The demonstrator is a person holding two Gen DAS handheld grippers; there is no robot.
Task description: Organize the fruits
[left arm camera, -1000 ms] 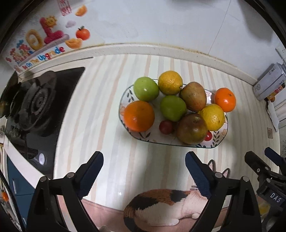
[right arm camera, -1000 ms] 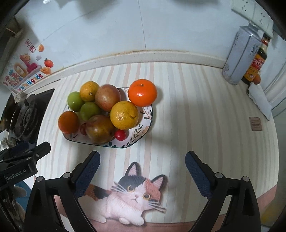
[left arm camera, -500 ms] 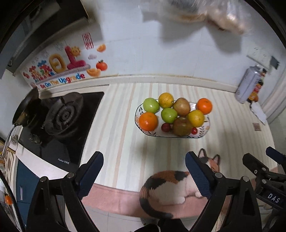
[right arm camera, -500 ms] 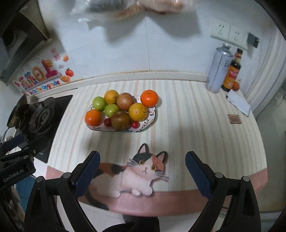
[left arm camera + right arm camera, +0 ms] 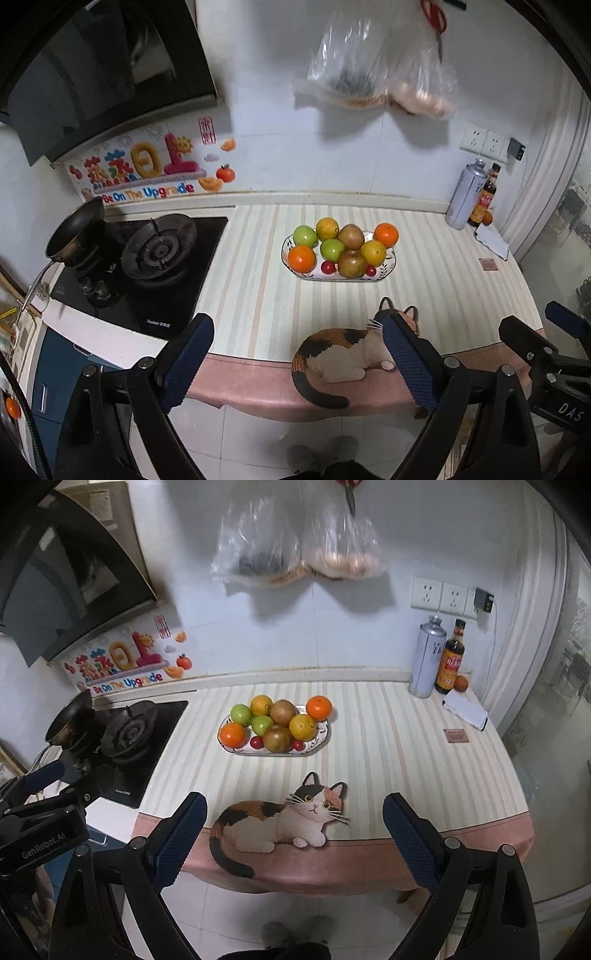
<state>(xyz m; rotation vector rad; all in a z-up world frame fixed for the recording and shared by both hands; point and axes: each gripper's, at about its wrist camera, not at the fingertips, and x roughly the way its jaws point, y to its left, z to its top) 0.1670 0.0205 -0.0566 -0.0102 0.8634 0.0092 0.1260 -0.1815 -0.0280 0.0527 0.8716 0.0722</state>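
A patterned oval plate (image 5: 390,265) (image 5: 322,738) sits on the striped counter, piled with fruit: oranges (image 5: 301,258) (image 5: 319,708), green apples (image 5: 305,235) (image 5: 241,713), yellow citrus (image 5: 373,252), brown pears (image 5: 352,263) (image 5: 277,738) and small red fruits (image 5: 327,267). My left gripper (image 5: 297,358) is open and empty, held off the counter's front edge, far from the plate. My right gripper (image 5: 293,836) is also open and empty, off the front edge. Each gripper shows in the other's view (image 5: 546,354) (image 5: 48,801).
A gas stove (image 5: 147,258) with a small pan (image 5: 75,230) lies left of the plate. A spray can (image 5: 426,657) and sauce bottle (image 5: 450,657) stand at the back right. Plastic bags (image 5: 295,542) hang on the wall. A cat-print mat (image 5: 284,812) covers the counter front.
Both grippers have pulled back and up, away from the plate, past the counter's front edge. Both stay open and empty. The fruit has not moved.
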